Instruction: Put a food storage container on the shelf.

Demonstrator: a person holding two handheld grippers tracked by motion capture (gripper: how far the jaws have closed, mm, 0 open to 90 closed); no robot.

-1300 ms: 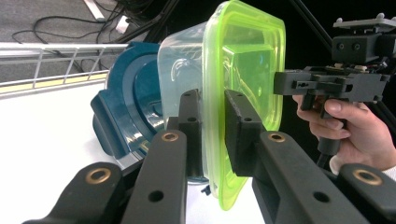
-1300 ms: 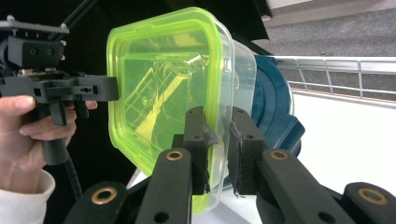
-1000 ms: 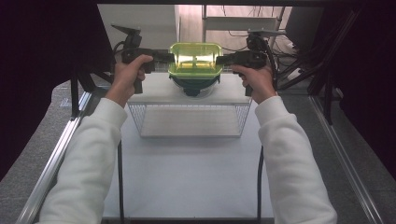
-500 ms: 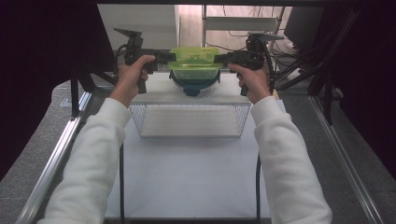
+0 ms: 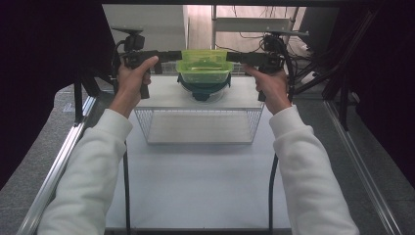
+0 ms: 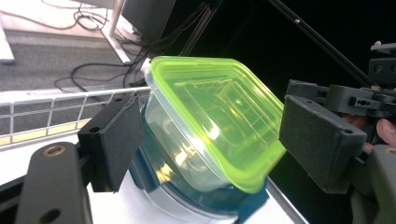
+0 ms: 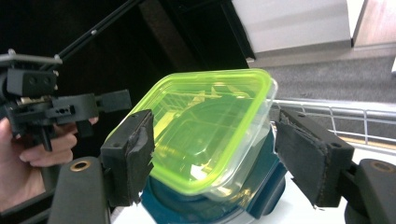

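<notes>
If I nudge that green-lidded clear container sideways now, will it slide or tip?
Probably slide or tip off: the green-lidded container sits tilted on the dark teal container, not flat. It looks empty, so likely light. Its glossy plastic walls may slip between the pads.

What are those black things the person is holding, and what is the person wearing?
Two black hand-held grippers, left and right, each with two flat, black-padded jaws, brass-coloured screws at the jaw bases and a black cable trailing down. The person wears long white sleeves.

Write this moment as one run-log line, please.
left gripper: open | right gripper: open | green-lidded box: released on blue container
</notes>
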